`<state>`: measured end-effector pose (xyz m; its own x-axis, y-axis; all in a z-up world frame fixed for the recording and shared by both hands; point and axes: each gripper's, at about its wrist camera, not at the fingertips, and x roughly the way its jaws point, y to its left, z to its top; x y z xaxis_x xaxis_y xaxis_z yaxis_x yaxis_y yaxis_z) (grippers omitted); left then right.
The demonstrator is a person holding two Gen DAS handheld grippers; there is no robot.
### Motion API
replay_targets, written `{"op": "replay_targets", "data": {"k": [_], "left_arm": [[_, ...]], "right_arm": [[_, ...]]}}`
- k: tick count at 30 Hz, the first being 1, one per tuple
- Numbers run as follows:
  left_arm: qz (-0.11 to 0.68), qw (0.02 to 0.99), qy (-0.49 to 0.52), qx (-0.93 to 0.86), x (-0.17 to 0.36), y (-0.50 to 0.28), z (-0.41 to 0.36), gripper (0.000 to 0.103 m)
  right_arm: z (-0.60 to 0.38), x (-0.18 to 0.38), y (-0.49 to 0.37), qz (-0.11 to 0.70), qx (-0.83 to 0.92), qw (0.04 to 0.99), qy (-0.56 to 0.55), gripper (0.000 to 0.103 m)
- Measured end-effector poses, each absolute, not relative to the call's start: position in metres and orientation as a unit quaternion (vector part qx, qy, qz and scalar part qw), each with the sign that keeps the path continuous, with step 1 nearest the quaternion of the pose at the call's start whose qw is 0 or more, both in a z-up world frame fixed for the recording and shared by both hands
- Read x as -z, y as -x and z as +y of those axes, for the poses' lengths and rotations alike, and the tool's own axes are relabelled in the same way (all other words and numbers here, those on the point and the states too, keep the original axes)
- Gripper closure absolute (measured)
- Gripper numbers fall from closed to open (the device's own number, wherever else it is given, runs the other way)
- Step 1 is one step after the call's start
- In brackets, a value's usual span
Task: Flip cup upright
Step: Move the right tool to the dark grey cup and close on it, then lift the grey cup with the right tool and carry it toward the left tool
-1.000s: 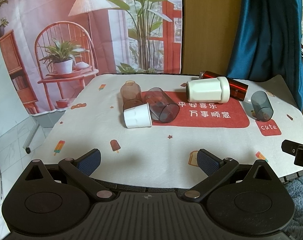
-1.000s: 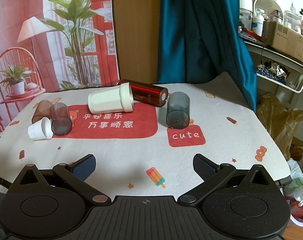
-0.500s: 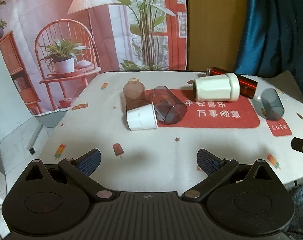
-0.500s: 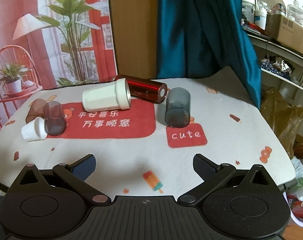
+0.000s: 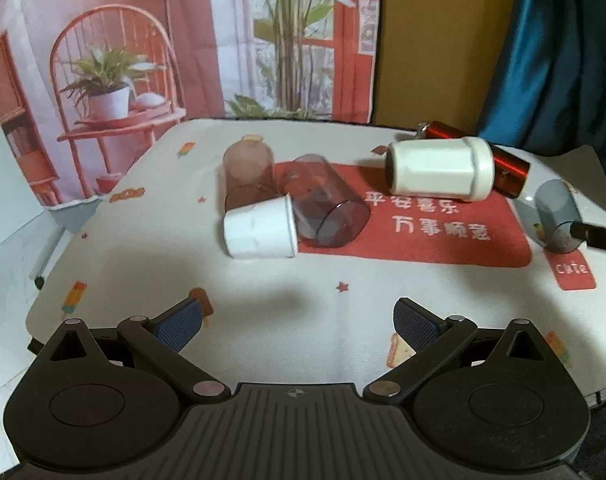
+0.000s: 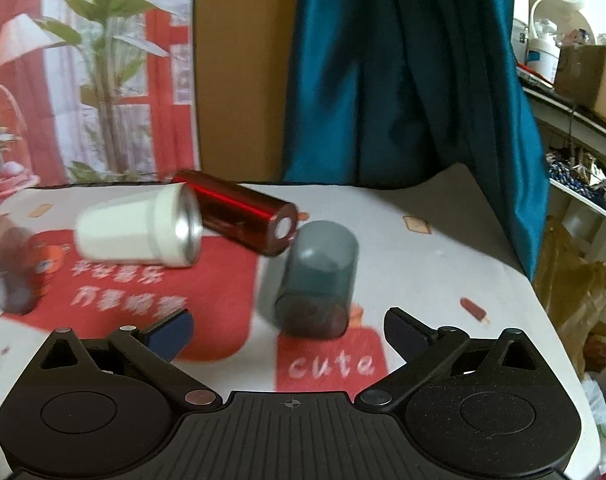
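Note:
Several cups lie on their sides on the printed table mat (image 5: 263, 312). A small white cup (image 5: 261, 227), a clear purple cup (image 5: 327, 212) and a brown cup (image 5: 247, 172) cluster ahead of my open, empty left gripper (image 5: 297, 322). A big white cup (image 5: 439, 168) (image 6: 139, 228) and a red metal tumbler (image 6: 243, 212) lie farther back. A grey translucent cup (image 6: 317, 280) (image 5: 555, 212) lies just ahead of my open, empty right gripper (image 6: 287, 328), its mouth toward me. The right gripper's tip (image 5: 599, 236) shows at the left wrist view's right edge.
A printed backdrop (image 5: 183, 40) and a blue curtain (image 6: 403, 80) hang behind the table. Shelves with boxes (image 6: 583, 72) and bags (image 6: 575, 280) stand to the right. The table's right edge drops off near the curtain.
Both grippers have moved forward over the table. The right one has closed in on the grey cup, which now sits just ahead of its fingers. The cups have not moved.

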<state>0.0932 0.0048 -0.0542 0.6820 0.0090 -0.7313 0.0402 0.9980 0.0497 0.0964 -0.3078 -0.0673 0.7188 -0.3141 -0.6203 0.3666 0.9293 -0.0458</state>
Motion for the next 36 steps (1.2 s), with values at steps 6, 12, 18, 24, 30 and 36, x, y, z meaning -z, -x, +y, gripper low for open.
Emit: {"op": "replay_targets", "data": {"k": [6,12,18,24,30,36], "left_arm": [[0.418,0.908,-0.001,-0.021,0.072,-0.101,0.021,0.0],[0.433,0.901,0.015,-0.033,0.082,-0.105,0.031,0.0],[0.443,0.895,0.023,-0.036,0.09,-0.11,0.035,0.0],[0.448,0.892,0.048,-0.033,0.097,-0.112,0.041,0.0],[0.461,0.885,0.053,-0.041,0.103,-0.116,0.044,0.0],[0.456,0.886,0.058,-0.054,0.1,-0.113,0.05,0.0]], "right_arm": [[-0.339,0.094,-0.14,0.351,0.209,0.91,-0.065,0.015],[-0.348,0.11,-0.166,0.367,0.212,0.902,-0.077,0.019],[-0.351,0.119,-0.174,0.382,0.221,0.893,-0.091,0.042],[-0.323,0.118,-0.15,0.396,0.188,0.893,-0.106,0.042],[-0.259,0.116,-0.128,0.411,0.116,0.898,-0.106,0.042],[-0.182,0.112,-0.137,0.437,0.009,0.895,-0.088,0.042]]}}
